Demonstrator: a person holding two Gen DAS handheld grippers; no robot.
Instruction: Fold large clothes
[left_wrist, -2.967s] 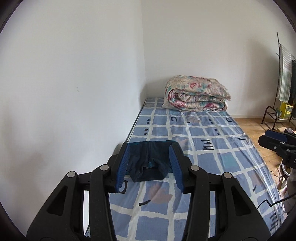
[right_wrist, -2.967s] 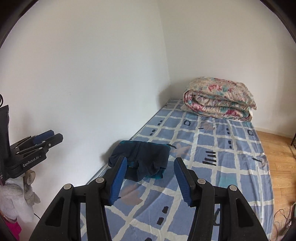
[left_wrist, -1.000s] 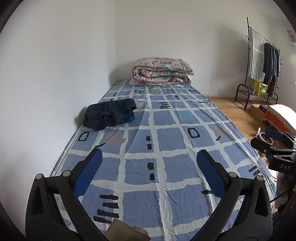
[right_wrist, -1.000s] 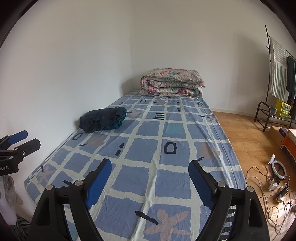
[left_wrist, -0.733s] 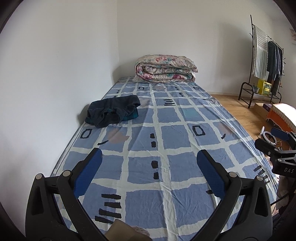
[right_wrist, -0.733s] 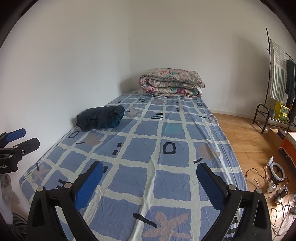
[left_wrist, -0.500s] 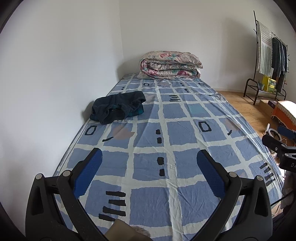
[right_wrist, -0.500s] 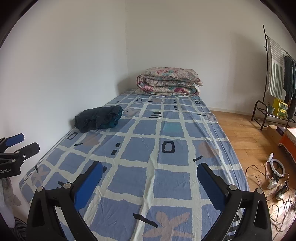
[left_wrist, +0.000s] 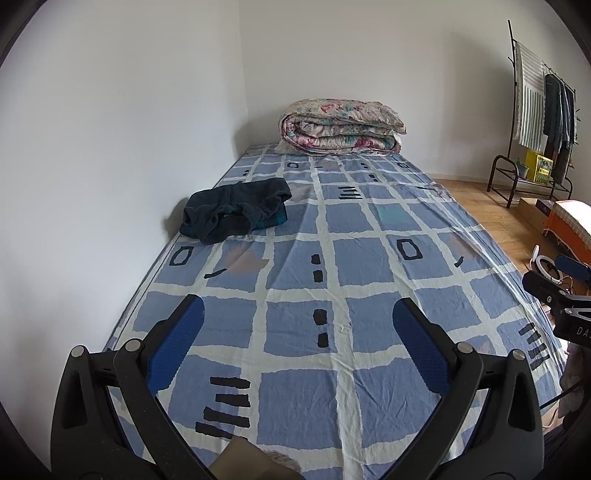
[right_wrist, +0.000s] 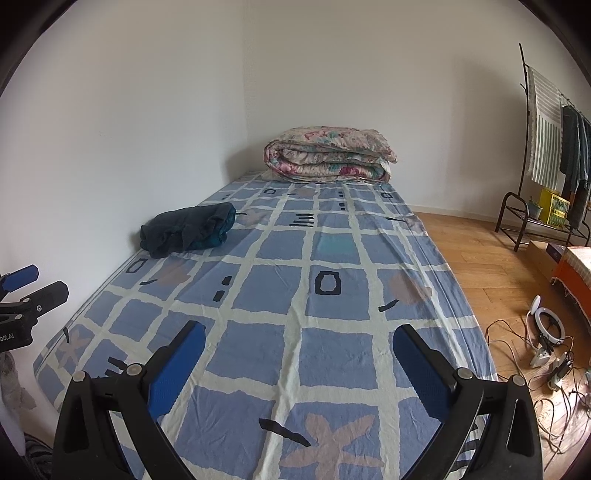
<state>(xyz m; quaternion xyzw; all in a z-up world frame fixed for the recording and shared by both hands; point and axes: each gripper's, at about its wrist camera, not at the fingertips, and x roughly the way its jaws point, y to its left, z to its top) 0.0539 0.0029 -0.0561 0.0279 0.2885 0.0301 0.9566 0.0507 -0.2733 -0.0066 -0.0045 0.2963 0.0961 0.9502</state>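
A folded dark navy garment with a teal edge lies on the blue checked bed sheet near the left wall; it also shows in the right wrist view. My left gripper is wide open and empty above the near end of the bed, far from the garment. My right gripper is wide open and empty above the near end of the bed sheet. The right gripper also shows at the right edge of the left wrist view, and the left gripper at the left edge of the right wrist view.
A folded floral quilt lies at the far end of the bed. White walls run along the left and back. A clothes rack stands on the wooden floor at right. Cables and a ring light lie on the floor, beside an orange box.
Both grippers have drawn back from the folded garment to the near end of the bed and opened wide. The garment stays on the bed by the wall.
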